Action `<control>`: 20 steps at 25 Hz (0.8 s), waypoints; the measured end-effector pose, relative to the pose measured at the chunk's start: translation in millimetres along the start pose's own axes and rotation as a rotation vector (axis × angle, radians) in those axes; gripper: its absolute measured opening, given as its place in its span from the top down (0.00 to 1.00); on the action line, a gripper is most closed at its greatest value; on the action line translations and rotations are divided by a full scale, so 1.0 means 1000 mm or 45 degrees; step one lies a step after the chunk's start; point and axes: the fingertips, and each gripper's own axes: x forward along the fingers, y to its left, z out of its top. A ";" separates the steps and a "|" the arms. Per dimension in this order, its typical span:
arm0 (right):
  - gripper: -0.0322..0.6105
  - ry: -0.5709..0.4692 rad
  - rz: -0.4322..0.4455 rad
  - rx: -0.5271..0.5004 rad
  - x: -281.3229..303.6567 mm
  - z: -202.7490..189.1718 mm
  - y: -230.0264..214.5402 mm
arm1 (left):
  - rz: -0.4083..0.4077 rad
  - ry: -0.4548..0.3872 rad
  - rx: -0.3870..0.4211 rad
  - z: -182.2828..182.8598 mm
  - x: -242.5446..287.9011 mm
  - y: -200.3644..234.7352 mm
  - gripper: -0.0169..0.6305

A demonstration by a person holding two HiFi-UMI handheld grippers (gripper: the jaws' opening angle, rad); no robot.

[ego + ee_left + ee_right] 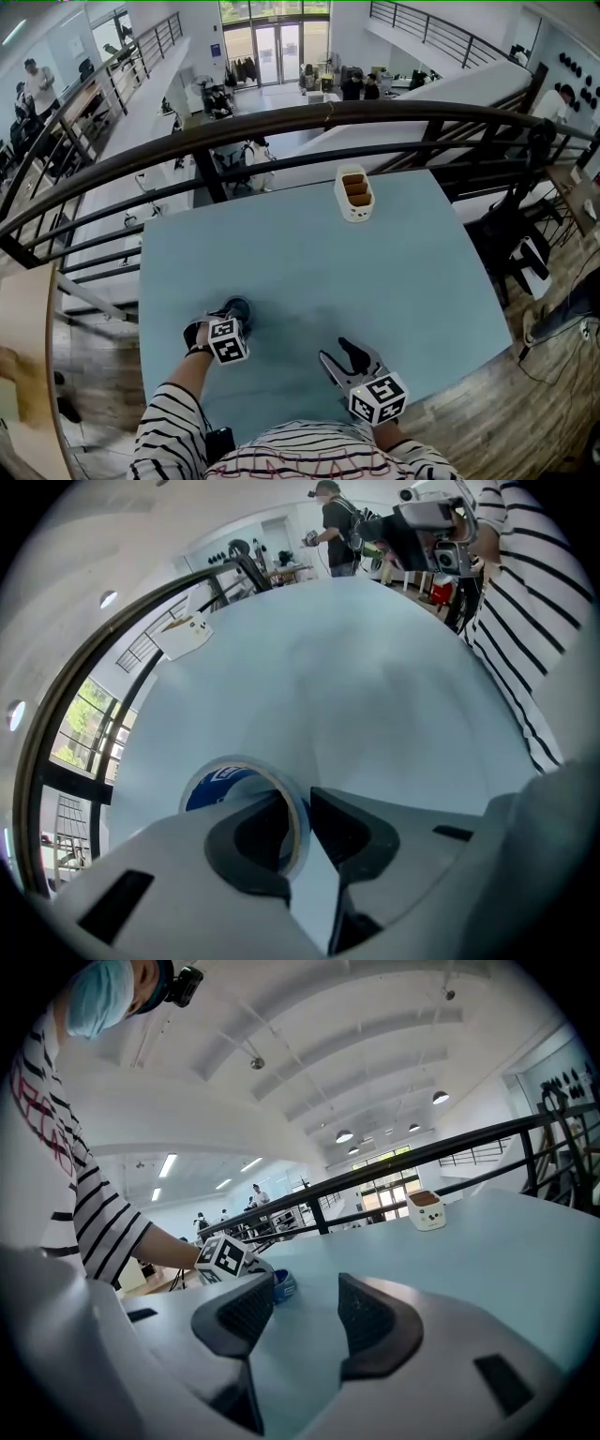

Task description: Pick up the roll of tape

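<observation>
The roll of tape (239,307) lies flat on the pale blue table (394,281), near its front left. In the left gripper view it is a clear ring with a blue core (217,782). My left gripper (229,317) points steeply down at it. One pad sits inside the ring and the other outside, pinching the near wall, so this gripper (302,819) is shut on the roll. My right gripper (335,352) hovers open and empty over the table's front. In the right gripper view its jaws (305,1302) stand apart, and the roll (284,1284) shows beyond them.
A white holder with brown contents (354,192) stands at the table's far edge and shows small in the right gripper view (427,1209). A dark railing (281,122) curves behind the table, with a drop to a lower floor beyond. A person's striped sleeve (173,422) lies at the near left.
</observation>
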 end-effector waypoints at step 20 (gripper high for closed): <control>0.62 -0.014 -0.043 -0.028 -0.026 0.005 0.028 | 0.296 -0.293 -0.149 0.027 -0.074 -0.001 0.85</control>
